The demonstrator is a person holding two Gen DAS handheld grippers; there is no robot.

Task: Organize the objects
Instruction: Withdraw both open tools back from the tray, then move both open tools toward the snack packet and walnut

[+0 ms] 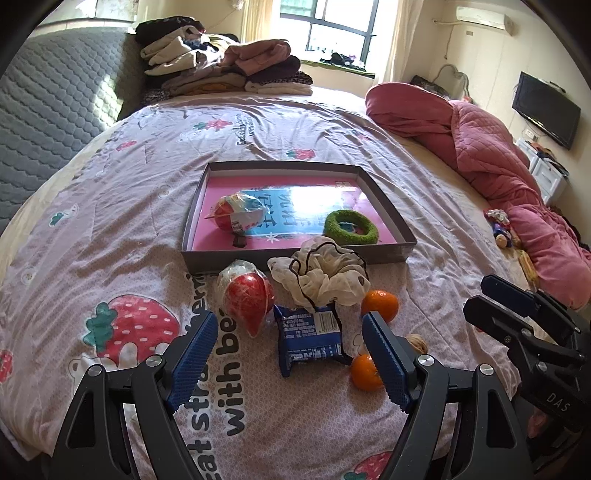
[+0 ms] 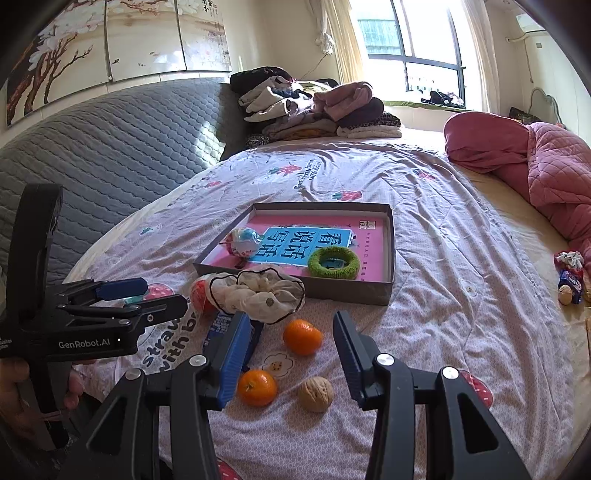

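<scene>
While both jaws gape, tangerines (image 2: 303, 336) (two) lie loose.

Daylight from the window (image 1: 328, 29), blown out white in both views. Hard glare patch on the glossy book cover (image 1: 314, 201) in the box, washing out its print in the left wrist view. Soft shadows fall toward the camera on the bedspread (image 1: 110, 229). Strong fisheye bending, dark vignette at the corners. Focus sharp centrally; no motion blur.
</scene>
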